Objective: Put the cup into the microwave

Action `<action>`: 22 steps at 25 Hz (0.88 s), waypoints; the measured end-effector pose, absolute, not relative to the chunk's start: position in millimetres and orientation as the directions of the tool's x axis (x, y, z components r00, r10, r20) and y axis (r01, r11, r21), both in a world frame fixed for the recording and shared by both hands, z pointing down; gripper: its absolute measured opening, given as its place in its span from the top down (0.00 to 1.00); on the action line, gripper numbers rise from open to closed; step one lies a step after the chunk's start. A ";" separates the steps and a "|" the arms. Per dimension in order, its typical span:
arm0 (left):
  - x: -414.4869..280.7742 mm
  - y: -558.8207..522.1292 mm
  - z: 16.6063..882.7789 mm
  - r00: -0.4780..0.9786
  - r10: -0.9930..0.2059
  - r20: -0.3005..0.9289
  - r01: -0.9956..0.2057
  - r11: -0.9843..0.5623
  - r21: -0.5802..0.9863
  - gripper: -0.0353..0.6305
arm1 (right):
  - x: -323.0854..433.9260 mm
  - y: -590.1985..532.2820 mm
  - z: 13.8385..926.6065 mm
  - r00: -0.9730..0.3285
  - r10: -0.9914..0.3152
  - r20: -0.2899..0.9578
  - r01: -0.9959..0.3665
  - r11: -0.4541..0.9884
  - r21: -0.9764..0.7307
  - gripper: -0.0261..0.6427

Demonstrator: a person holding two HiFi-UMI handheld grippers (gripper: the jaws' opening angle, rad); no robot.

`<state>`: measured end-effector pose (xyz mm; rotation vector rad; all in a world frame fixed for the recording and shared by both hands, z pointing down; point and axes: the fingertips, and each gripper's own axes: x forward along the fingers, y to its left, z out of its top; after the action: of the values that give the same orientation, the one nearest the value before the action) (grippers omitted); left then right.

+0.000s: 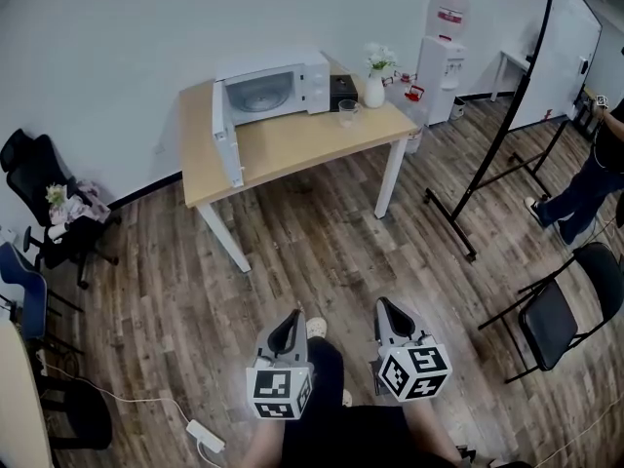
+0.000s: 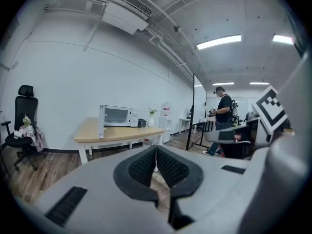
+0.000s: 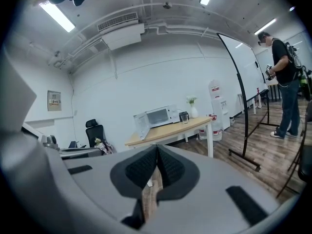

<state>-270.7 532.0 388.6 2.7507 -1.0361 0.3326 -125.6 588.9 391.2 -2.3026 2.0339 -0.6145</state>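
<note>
Well, the cup point(image 1: 347, 111) is standing upright on the table point(image 1: 292, 149) just beside the microwave point(image 1: 276, 88) — on the side away from its swung-open door point(image 1: 227, 136) — and both grippers are hanging well short of the microwave, pointing roughly toward it. The left gripper point(image 1: 287, 333) and the right gripper point(image 1: 389, 318) are each keeping their jaws pressed together on nothing. The right one is sitting toward the cup's side of the microwave, so it is looking like the better-placed hand for the reach.

Person point(image 1: 585, 191) cut by right edge; cup point(image 1: 347, 111) contents too small to tell.
</note>
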 end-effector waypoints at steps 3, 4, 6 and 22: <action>-265.7 520.4 387.0 0.730 -0.626 0.273 -0.667 -0.740 0.086 0.94 | -119.0 578.5 388.9 0.084 -0.956 0.281 -0.952 -0.161 -0.261 0.97; -263.4 515.8 386.4 0.730 -0.626 0.272 -0.667 -0.741 0.084 0.94 | -116.9 573.8 387.9 0.085 -0.957 0.278 -0.952 -0.160 -0.261 0.97; -256.9 505.3 385.5 0.732 -0.626 0.269 -0.665 -0.742 0.082 0.94 | -111.9 562.8 387.4 0.085 -0.958 0.275 -0.952 -0.159 -0.261 0.97; -213.9 406.3 387.2 0.721 -0.634 0.281 -0.676 -0.732 0.085 0.94 | -72.9 464.2 394.6 0.081 -0.949 0.306 -0.956 -0.160 -0.245 0.97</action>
<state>-213.9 406.3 387.2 2.7431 -1.0545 0.3487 -72.9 464.2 394.6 -2.3230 2.0476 -0.6312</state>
